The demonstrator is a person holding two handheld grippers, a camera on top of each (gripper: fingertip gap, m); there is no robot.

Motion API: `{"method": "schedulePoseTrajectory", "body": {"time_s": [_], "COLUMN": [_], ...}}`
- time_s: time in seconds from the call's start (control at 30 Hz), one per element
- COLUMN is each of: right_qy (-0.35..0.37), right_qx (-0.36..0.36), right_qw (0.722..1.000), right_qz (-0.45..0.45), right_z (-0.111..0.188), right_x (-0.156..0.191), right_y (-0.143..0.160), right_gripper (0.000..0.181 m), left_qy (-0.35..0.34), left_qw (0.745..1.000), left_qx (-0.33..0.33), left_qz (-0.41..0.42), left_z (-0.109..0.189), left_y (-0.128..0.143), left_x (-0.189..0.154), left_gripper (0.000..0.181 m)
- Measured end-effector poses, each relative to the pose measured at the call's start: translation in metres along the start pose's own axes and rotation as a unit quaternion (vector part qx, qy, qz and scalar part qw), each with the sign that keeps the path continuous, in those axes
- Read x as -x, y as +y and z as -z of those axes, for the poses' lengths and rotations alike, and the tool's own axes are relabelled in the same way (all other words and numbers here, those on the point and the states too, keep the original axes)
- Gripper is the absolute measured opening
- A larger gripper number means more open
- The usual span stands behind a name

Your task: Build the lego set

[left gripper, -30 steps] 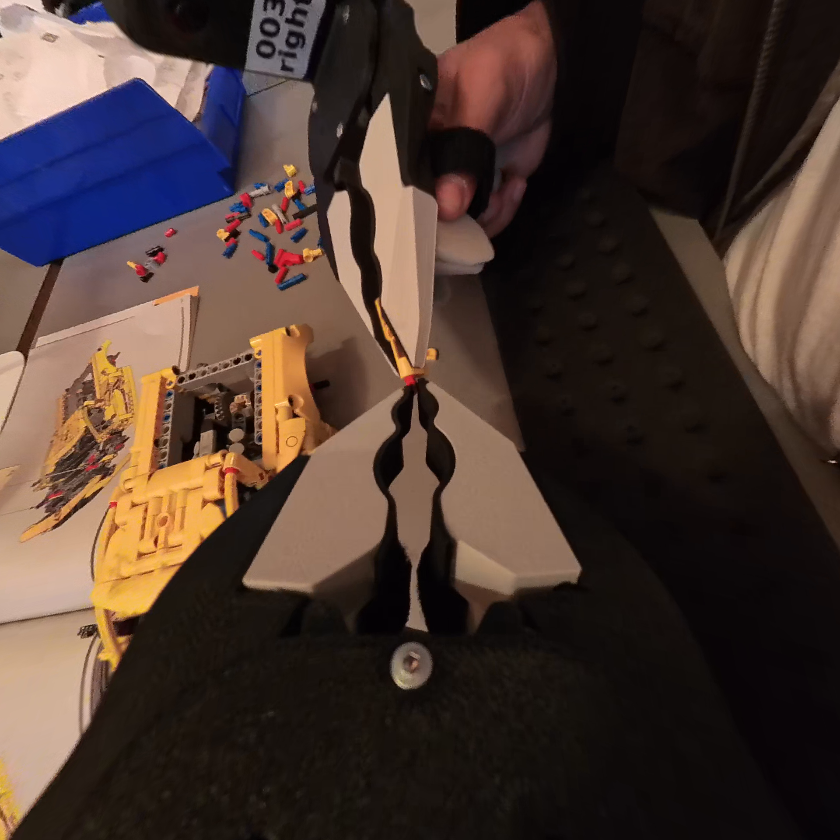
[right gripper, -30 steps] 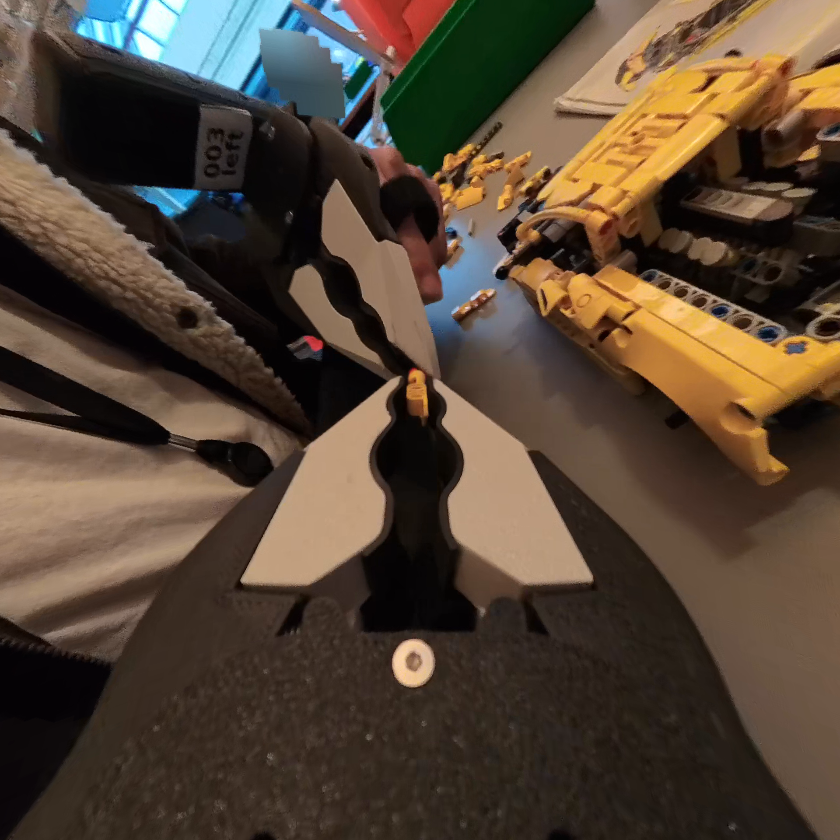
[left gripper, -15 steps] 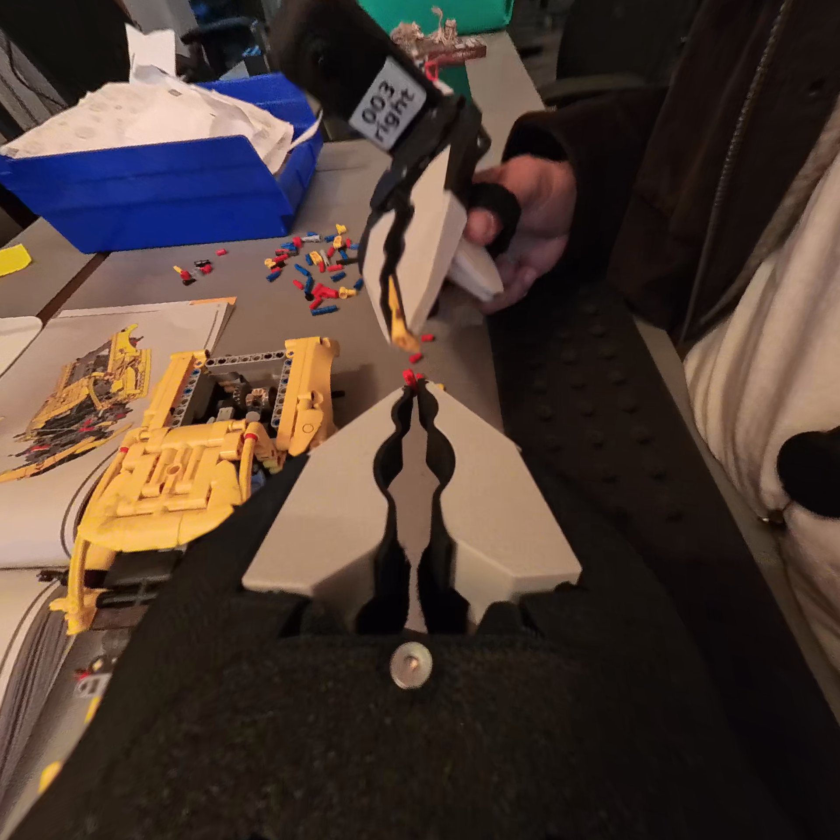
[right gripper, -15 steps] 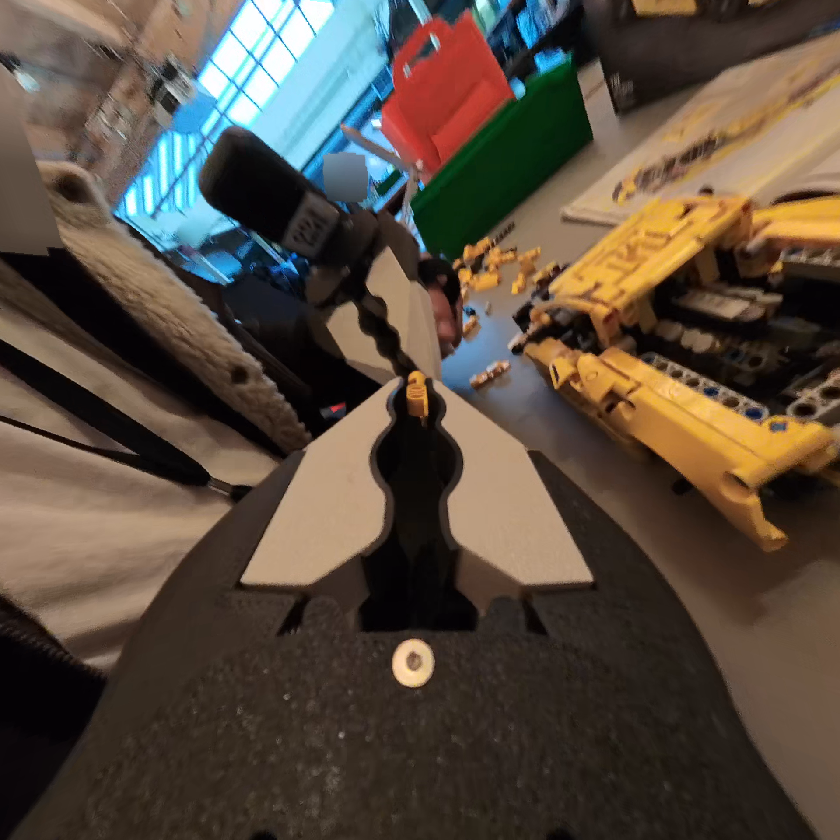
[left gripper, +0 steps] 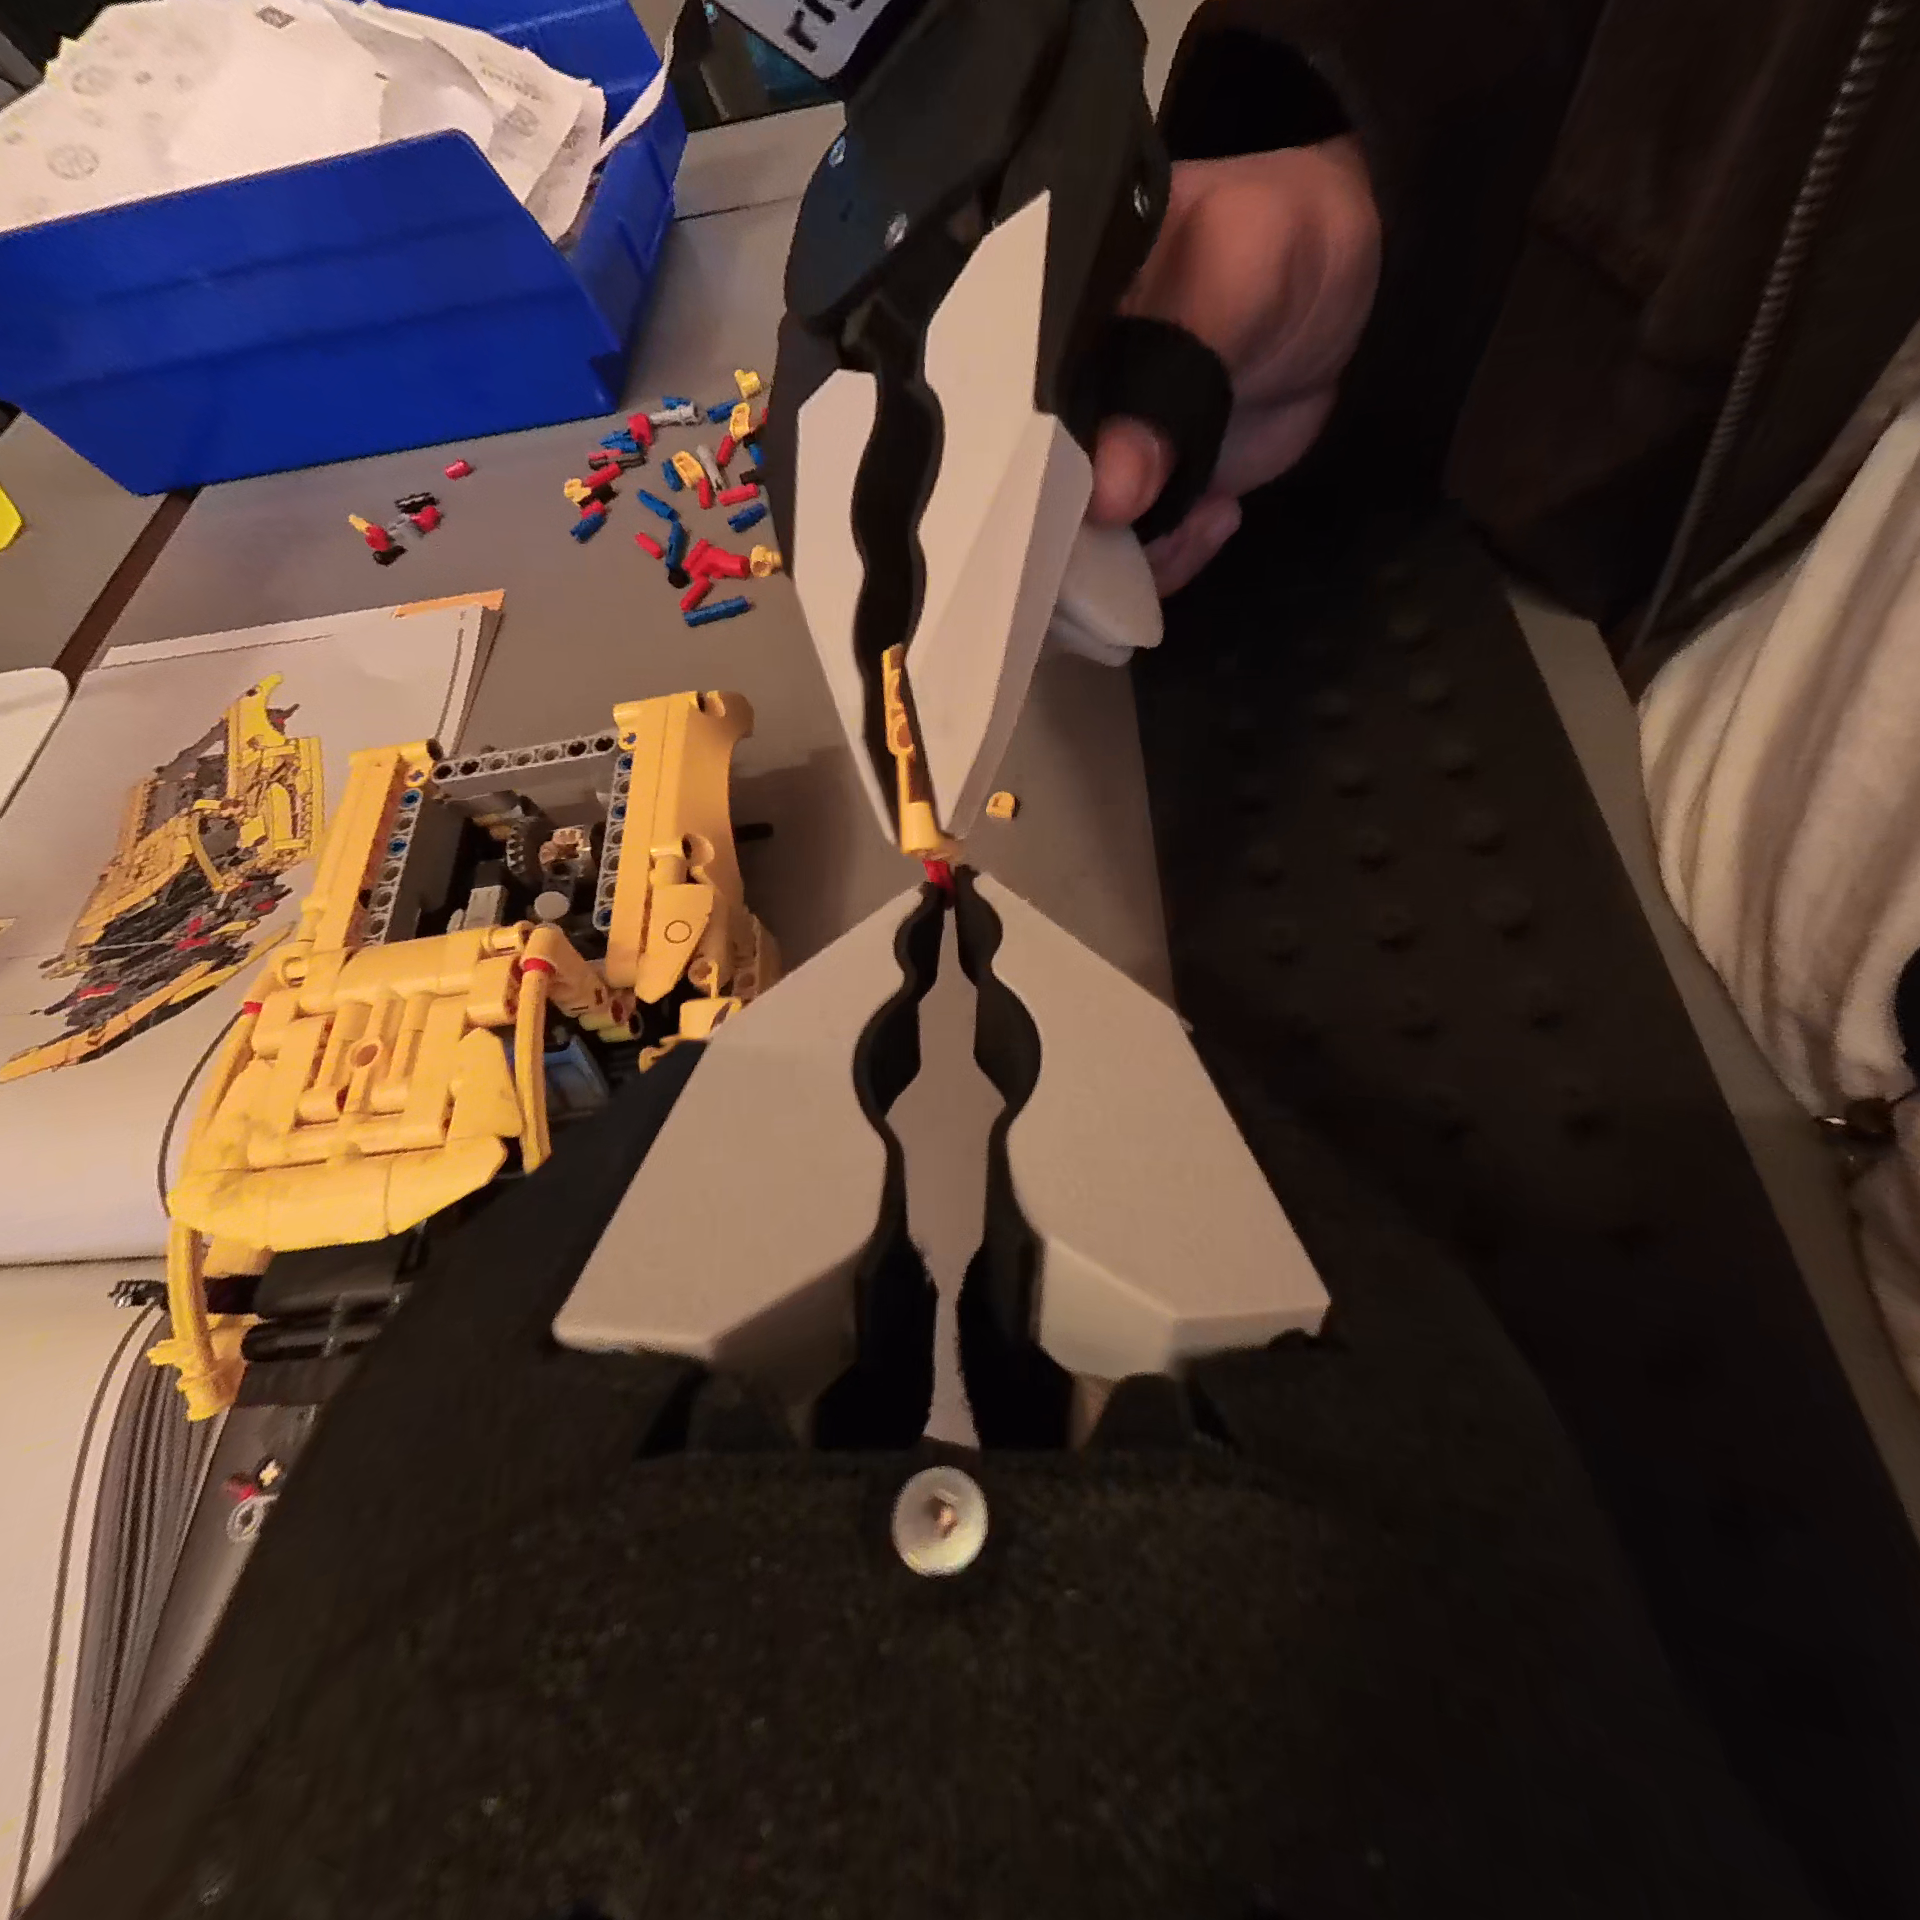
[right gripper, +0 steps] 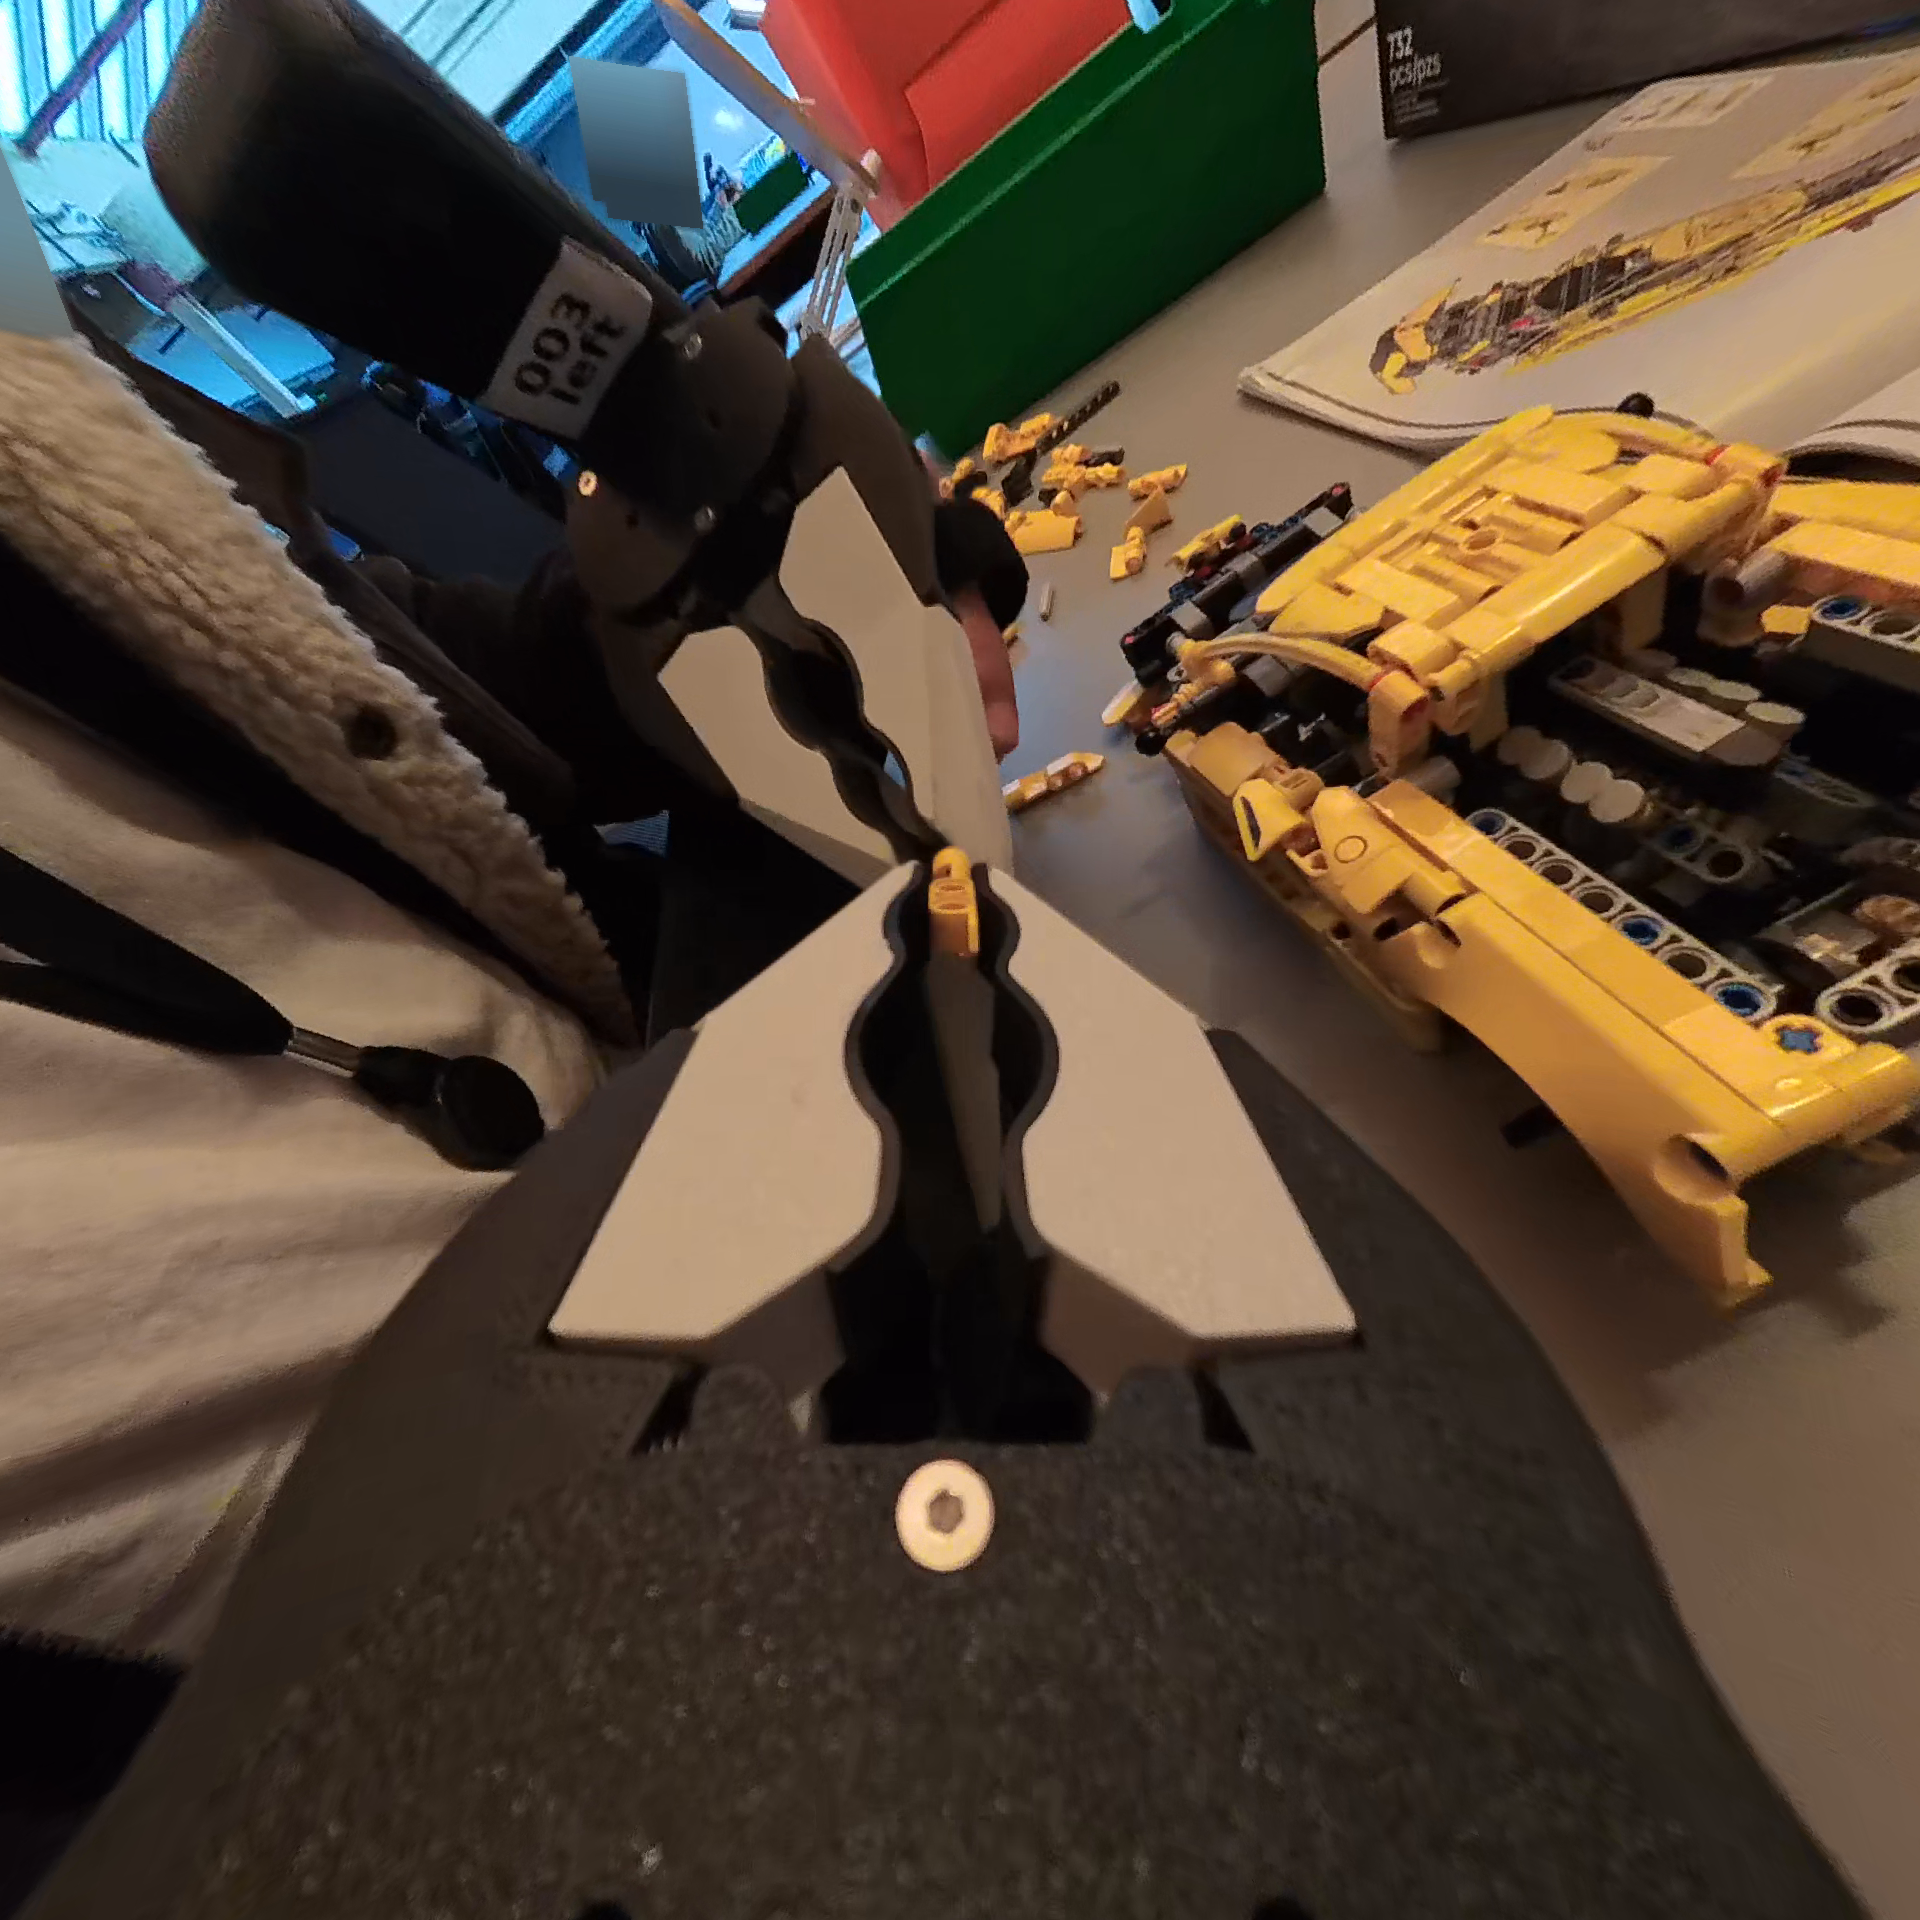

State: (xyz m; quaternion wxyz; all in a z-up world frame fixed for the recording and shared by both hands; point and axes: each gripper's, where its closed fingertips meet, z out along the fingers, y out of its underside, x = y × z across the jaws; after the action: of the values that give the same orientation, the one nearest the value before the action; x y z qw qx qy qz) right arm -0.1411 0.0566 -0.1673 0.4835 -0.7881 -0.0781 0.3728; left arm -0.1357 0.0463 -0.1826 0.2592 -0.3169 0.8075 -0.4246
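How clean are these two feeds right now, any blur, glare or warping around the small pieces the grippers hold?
Left wrist view: dim and warm, edges bent by the wide lens; red pin tiny but fairly sharp in the left gripper. Right wrist view: window backlight blown out top left, slight softness; yellow piece clear in the right gripper.

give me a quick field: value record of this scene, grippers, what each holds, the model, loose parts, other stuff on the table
left gripper: shut on a small red pin
right gripper: shut on a yellow piece
contact: pin tip meets the lower end of the yellow piece, tip to tip above the table
yellow model: partly built, lying on the grey table left of the grippers
loose parts: red, blue and yellow bits scattered beyond the model
instruction booklet: open beside the model
blue bin: holds crumpled paper
green bin: far side of the table
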Motion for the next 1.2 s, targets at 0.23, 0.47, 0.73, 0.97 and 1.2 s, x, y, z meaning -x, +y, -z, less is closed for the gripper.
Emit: {"method": "schedulePoseTrajectory", "body": {"time_s": [0.23, 0.47, 0.73, 0.97, 1.2], "right_qy": [0.011, -0.010, 0.001, -0.050, -0.053], "right_qx": [0.018, 0.015, 0.014, 0.001, 0.032], "right_qw": [1.000, 1.000, 1.000, 0.998, 0.998], "right_qz": [-0.010, 0.011, -0.006, -0.033, -0.032], "right_z": [0.000, -0.016, -0.008, -0.005, -0.012], "right_x": [-0.008, 0.004, -0.005, 0.002, 0.004], "right_y": [0.009, 0.003, 0.006, 0.003, 0.011], "right_gripper": [0.006, 0.006, 0.006, 0.006, 0.006], "left_qy": [0.009, 0.012, 0.005, -0.002, 0.003], "left_qw": [1.000, 1.000, 1.000, 1.000, 0.998], "left_qx": [0.000, 0.026, 0.019, 0.023, 0.053], "left_qz": [0.023, 0.008, 0.015, 0.005, -0.045], "left_z": [0.009, 0.007, 0.011, 0.021, 0.020], "left_y": [0.006, 0.011, 0.010, 0.008, 0.010], "left_x": [-0.004, -0.010, -0.007, -0.004, -0.011], "left_gripper": [0.002, 0.002, 0.002, 0.002, 0.002]}}
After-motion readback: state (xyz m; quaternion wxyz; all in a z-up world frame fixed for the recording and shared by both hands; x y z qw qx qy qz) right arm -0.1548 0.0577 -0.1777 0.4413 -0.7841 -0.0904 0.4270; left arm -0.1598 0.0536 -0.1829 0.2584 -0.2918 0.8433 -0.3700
